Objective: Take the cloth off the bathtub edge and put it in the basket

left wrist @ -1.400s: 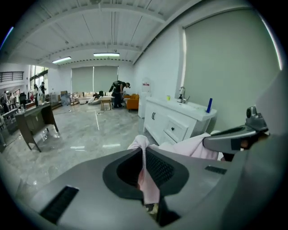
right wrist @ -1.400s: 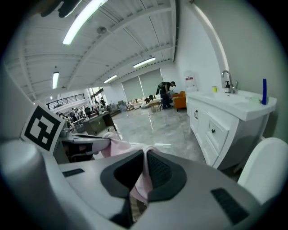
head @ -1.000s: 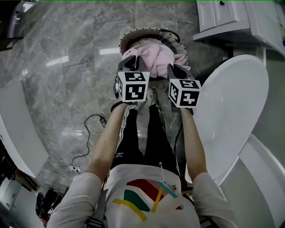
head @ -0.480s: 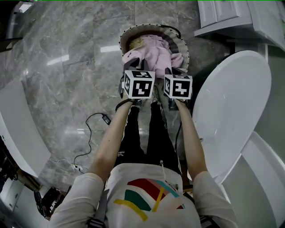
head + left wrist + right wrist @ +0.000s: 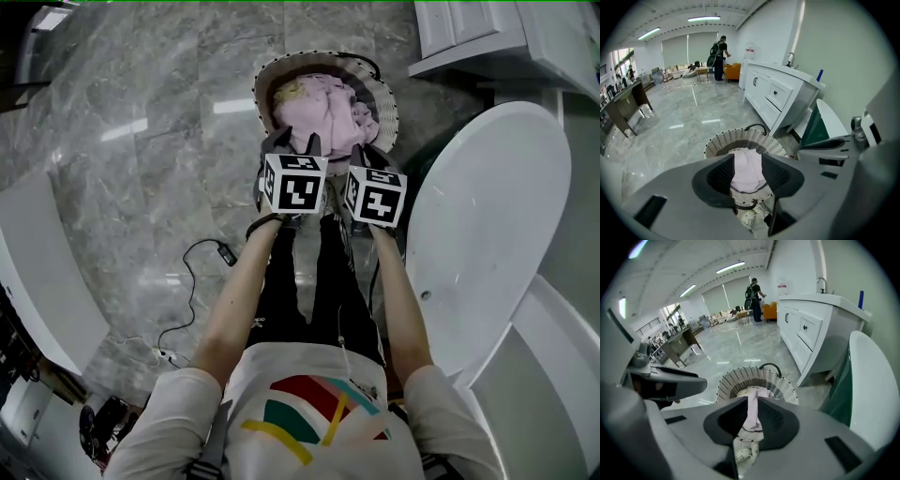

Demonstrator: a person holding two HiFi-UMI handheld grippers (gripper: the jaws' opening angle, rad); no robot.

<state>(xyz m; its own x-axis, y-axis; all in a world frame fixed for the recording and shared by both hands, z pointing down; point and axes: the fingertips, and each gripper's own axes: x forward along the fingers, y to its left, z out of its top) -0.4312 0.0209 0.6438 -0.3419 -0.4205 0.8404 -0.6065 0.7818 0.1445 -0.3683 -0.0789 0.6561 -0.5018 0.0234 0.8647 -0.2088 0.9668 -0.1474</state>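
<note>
A pink cloth [image 5: 323,108] lies bunched in the round woven basket [image 5: 267,80] on the marble floor. Both grippers hover over the basket's near rim, pointing steeply down. In the left gripper view the cloth [image 5: 747,171] hangs in the gap of my left gripper [image 5: 292,142]. Its jaws have just been opening and stand apart, with the cloth loose between them. My right gripper [image 5: 366,155] is shut on a thin fold of the cloth [image 5: 753,411], and the basket [image 5: 731,380] lies just beyond it. The white bathtub [image 5: 487,225] is at my right.
A white vanity cabinet [image 5: 469,37] stands behind the tub at the top right. A black cable [image 5: 192,281] trails over the floor on the left, near another white fixture [image 5: 37,272]. A person [image 5: 717,51] stands far off across the room.
Both grippers moved away from me toward the basket and sank. The pink cloth dropped from above the rim into the basket. The left jaws have parted.
</note>
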